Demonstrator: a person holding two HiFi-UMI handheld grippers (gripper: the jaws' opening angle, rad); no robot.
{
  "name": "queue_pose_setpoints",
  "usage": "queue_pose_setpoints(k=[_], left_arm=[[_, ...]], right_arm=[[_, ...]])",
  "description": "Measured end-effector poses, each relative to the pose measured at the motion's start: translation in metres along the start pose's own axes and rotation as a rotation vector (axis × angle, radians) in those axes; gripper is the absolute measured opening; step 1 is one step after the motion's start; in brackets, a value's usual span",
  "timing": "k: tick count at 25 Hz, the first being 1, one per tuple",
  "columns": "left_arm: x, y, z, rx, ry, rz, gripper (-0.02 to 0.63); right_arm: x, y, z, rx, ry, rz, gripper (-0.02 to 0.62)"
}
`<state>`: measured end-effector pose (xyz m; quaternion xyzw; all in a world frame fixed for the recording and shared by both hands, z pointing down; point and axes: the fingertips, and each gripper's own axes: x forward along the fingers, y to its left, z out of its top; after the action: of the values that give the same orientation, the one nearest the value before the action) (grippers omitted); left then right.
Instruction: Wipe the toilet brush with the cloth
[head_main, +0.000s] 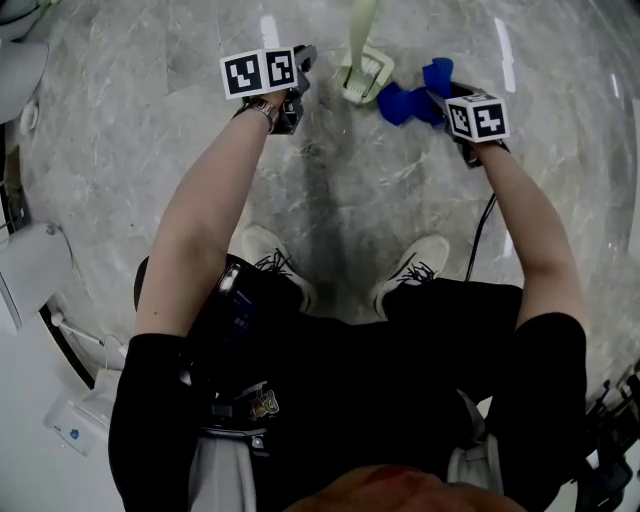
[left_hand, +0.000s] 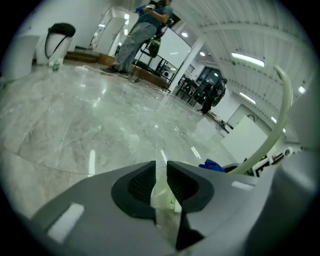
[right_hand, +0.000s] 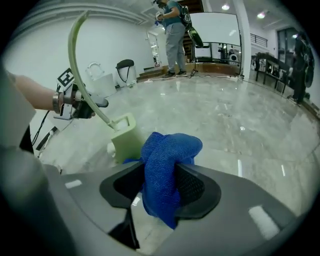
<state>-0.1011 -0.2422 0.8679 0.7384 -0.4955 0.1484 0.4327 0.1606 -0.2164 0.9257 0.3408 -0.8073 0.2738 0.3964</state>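
Note:
The pale green toilet brush stands in its square holder (head_main: 364, 78) on the marble floor, its long curved handle (head_main: 362, 25) rising towards me. My right gripper (head_main: 440, 98) is low, just right of the holder (right_hand: 125, 137), and is shut on a bunched blue cloth (right_hand: 167, 150). The cloth (head_main: 400, 103) is close beside the holder. My left gripper (head_main: 303, 60) hangs left of the handle (left_hand: 285, 110), apart from it. Its jaws stand a narrow slit apart. Something pale shows in the slit, and I cannot tell what it is.
White bathroom fixtures (head_main: 30, 270) stand at the left. My shoes (head_main: 270, 255) and a black cable (head_main: 480, 235) are on the floor below me. Far off, a person (right_hand: 175, 30) stands by office furniture, and a bin (left_hand: 60, 35) stands by the wall.

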Motion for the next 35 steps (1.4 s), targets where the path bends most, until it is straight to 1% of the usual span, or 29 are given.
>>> queue_pose_setpoints(k=[1, 2, 3, 4, 7, 9, 10, 11, 12, 13, 14, 15, 16, 17, 18, 19, 20, 21, 23, 25, 26, 28, 30, 32, 33, 35], left_arm=[[-0.001, 0.001, 0.001, 0.048, -0.002, 0.025, 0.078], [-0.003, 0.003, 0.003, 0.083, -0.003, 0.044, 0.078], [-0.004, 0.005, 0.004, 0.101, -0.004, 0.054, 0.078], [-0.005, 0.007, 0.005, 0.103, -0.004, 0.057, 0.078], [-0.010, 0.012, 0.004, 0.065, -0.012, 0.054, 0.084], [-0.018, 0.016, 0.004, 0.028, -0.029, 0.062, 0.084], [-0.023, 0.020, 0.004, 0.002, -0.040, 0.072, 0.084], [-0.031, 0.025, 0.004, -0.027, -0.049, 0.087, 0.084], [-0.039, 0.029, 0.003, -0.053, -0.050, 0.105, 0.084], [-0.049, 0.033, 0.000, -0.063, -0.034, 0.122, 0.084], [-0.060, 0.034, -0.005, -0.044, -0.001, 0.138, 0.087], [-0.073, 0.032, -0.009, 0.005, 0.046, 0.154, 0.092], [-0.088, 0.028, -0.014, 0.074, 0.096, 0.169, 0.092], [-0.104, 0.020, -0.018, 0.143, 0.142, 0.179, 0.092], [-0.121, 0.011, -0.022, 0.188, 0.175, 0.182, 0.092], [-0.139, -0.002, -0.025, 0.198, 0.193, 0.181, 0.092], [-0.158, -0.015, -0.027, 0.175, 0.197, 0.178, 0.092], [-0.178, -0.030, -0.028, 0.131, 0.190, 0.178, 0.092], [-0.224, -0.063, -0.027, 0.020, 0.162, 0.182, 0.092], [-0.273, -0.096, -0.022, -0.092, 0.130, 0.180, 0.092], [-0.298, -0.112, -0.016, -0.131, 0.115, 0.181, 0.092], [-0.349, -0.144, 0.000, -0.166, 0.097, 0.190, 0.091], [-0.396, -0.174, 0.020, -0.169, 0.098, 0.194, 0.092], [-0.439, -0.203, 0.045, -0.148, 0.100, 0.177, 0.091], [-0.459, -0.219, 0.061, -0.127, 0.099, 0.157, 0.089], [-0.493, -0.250, 0.101, -0.058, 0.087, 0.098, 0.090]], right_arm=[[0.001, 0.000, 0.003, -0.007, -0.014, -0.023, 0.211], [0.000, -0.001, 0.007, -0.007, -0.032, -0.051, 0.213], [-0.002, -0.003, 0.011, 0.002, -0.054, -0.076, 0.255], [-0.006, -0.005, 0.016, 0.016, -0.081, -0.094, 0.281], [-0.024, -0.012, 0.030, 0.083, -0.169, -0.112, 0.282], [-0.040, -0.018, 0.038, 0.131, -0.209, -0.142, 0.281], [-0.048, -0.021, 0.042, 0.151, -0.221, -0.162, 0.249], [-0.055, -0.023, 0.045, 0.169, -0.226, -0.181, 0.243], [-0.061, -0.023, 0.046, 0.190, -0.227, -0.199, 0.204], [-0.067, -0.022, 0.046, 0.221, -0.223, -0.212, 0.148], [-0.073, -0.018, 0.044, 0.265, -0.217, -0.217, 0.146], [-0.079, -0.012, 0.040, 0.312, -0.205, -0.218, 0.146], [-0.086, -0.003, 0.036, 0.354, -0.188, -0.216, 0.146], [-0.094, 0.007, 0.031, 0.386, -0.167, -0.215, 0.146], [-0.104, 0.017, 0.027, 0.408, -0.144, -0.215, 0.144], [-0.115, 0.029, 0.025, 0.426, -0.122, -0.215, 0.136], [-0.129, 0.042, 0.024, 0.449, -0.104, -0.213, 0.130], [-0.146, 0.056, 0.024, 0.484, -0.091, -0.205, 0.130], [-0.186, 0.088, 0.029, 0.573, -0.080, -0.176, 0.132], [-0.233, 0.122, 0.044, 0.638, -0.085, -0.147, 0.133], [-0.260, 0.138, 0.054, 0.656, -0.089, -0.130, 0.133], [-0.314, 0.171, 0.074, 0.666, -0.087, -0.105, 0.133], [-0.370, 0.198, 0.098, 0.647, -0.087, -0.097, 0.132], [-0.424, 0.222, 0.127, 0.614, -0.111, -0.095, 0.132], [-0.452, 0.232, 0.143, 0.600, -0.130, -0.098, 0.132], [-0.505, 0.247, 0.179, 0.591, -0.190, -0.121, 0.132]])
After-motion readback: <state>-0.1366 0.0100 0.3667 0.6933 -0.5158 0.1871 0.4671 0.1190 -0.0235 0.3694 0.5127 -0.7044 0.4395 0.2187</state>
